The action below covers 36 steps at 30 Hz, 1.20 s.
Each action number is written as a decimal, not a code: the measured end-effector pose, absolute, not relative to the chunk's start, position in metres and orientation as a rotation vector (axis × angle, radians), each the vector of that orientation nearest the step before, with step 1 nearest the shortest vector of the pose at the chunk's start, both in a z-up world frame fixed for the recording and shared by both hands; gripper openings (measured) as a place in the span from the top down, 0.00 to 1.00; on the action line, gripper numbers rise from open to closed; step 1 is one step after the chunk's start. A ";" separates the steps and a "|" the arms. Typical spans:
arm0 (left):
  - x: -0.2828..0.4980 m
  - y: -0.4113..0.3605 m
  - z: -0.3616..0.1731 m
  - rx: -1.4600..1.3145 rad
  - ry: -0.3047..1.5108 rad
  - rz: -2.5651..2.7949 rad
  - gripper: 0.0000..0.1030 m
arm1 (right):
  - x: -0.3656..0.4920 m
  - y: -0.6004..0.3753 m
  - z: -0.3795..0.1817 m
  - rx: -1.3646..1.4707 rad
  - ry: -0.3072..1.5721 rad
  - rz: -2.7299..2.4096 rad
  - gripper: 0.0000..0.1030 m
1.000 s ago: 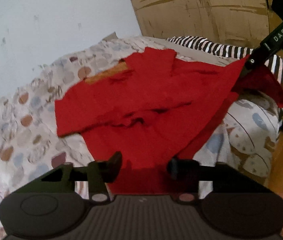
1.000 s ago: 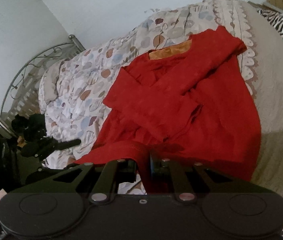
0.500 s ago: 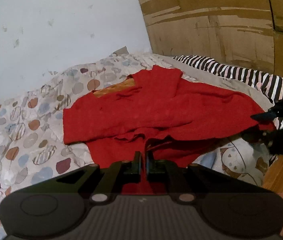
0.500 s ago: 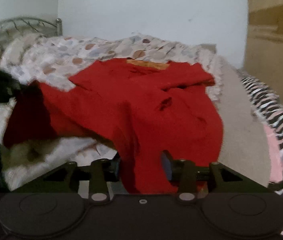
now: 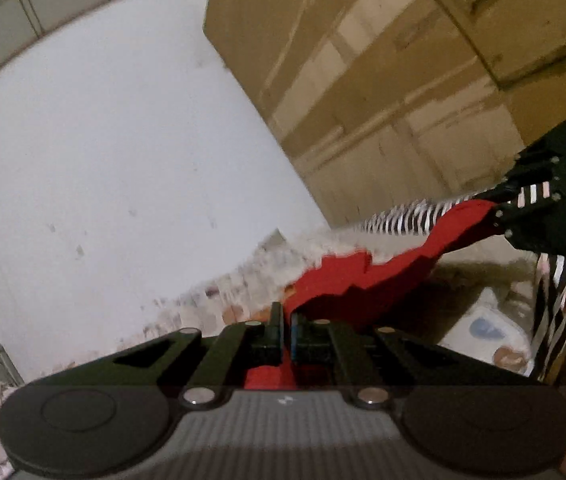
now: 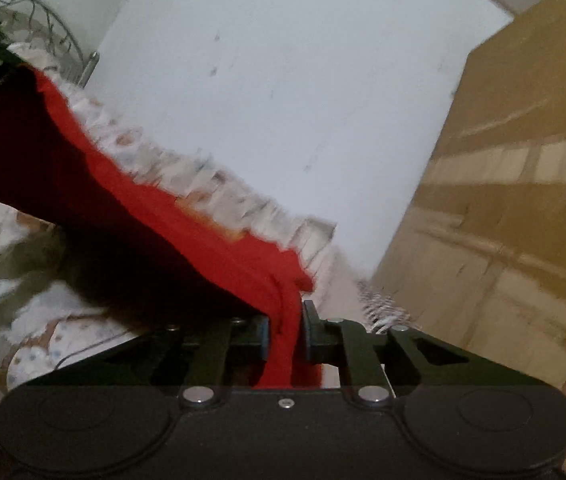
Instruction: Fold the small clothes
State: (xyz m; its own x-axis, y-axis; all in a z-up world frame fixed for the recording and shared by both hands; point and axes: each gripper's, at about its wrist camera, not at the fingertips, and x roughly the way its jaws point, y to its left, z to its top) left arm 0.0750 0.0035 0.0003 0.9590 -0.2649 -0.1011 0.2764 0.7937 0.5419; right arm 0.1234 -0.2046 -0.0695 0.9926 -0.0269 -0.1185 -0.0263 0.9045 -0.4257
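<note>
Between both claws, the red shirt (image 5: 363, 280) hangs stretched above the bed (image 6: 43, 344), probably lifted taut for folding. Left claw (image 5: 286, 334), at 6 o'clock, pinches one edge; right claw (image 6: 285, 334), whose jaws have just been closing, pinches the other.

Patterned bedspread (image 6: 203, 184), white wall (image 5: 123, 160), wooden wardrobe (image 5: 383, 80).

No readable words, labels, brand names or numbers show in either wrist view; the only mark is a small pale emblem, too blurred to read, on the left gripper's (image 5: 286, 322) ribbed body.
</note>
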 end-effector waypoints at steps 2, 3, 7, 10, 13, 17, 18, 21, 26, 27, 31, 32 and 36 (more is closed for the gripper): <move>0.057 0.003 0.004 0.564 -0.016 -0.281 0.99 | 0.111 -0.213 -0.058 -0.444 0.099 0.011 0.87; 0.048 0.003 0.007 0.556 -0.033 -0.276 0.99 | 0.102 -0.215 -0.052 -0.452 0.082 0.021 0.87; 0.009 0.006 0.027 0.538 -0.046 -0.281 0.99 | 0.061 -0.224 -0.028 -0.522 0.018 0.065 0.87; -0.018 0.014 0.049 0.464 0.041 -0.347 0.99 | 0.025 -0.238 -0.004 -0.509 0.021 0.110 0.94; -0.030 0.023 0.068 0.415 0.094 -0.389 0.99 | -0.004 -0.246 0.017 -0.515 0.032 0.136 0.98; -0.012 0.027 0.080 0.372 0.131 -0.420 0.98 | -0.006 -0.245 0.017 -0.518 0.063 0.165 0.98; -0.005 0.026 0.079 0.370 0.138 -0.421 0.98 | -0.001 -0.245 0.016 -0.523 0.067 0.162 0.98; 0.012 0.027 0.076 0.357 0.165 -0.435 0.98 | 0.019 -0.251 0.015 -0.461 0.107 0.169 0.98; 0.038 0.031 0.086 0.404 0.139 -0.441 0.98 | 0.046 -0.256 0.028 -0.444 0.126 0.187 0.98; 0.050 0.032 0.092 0.405 0.139 -0.438 0.98 | 0.057 -0.255 0.034 -0.456 0.118 0.189 0.98; 0.113 0.031 0.107 0.376 0.139 -0.408 0.98 | 0.115 -0.254 0.061 -0.459 0.109 0.211 0.98; 0.134 0.032 0.110 0.357 0.157 -0.402 0.98 | 0.138 -0.252 0.067 -0.461 0.113 0.218 0.98; 0.229 0.045 0.116 0.210 0.268 -0.397 0.98 | 0.238 -0.246 0.078 -0.403 0.172 0.254 0.98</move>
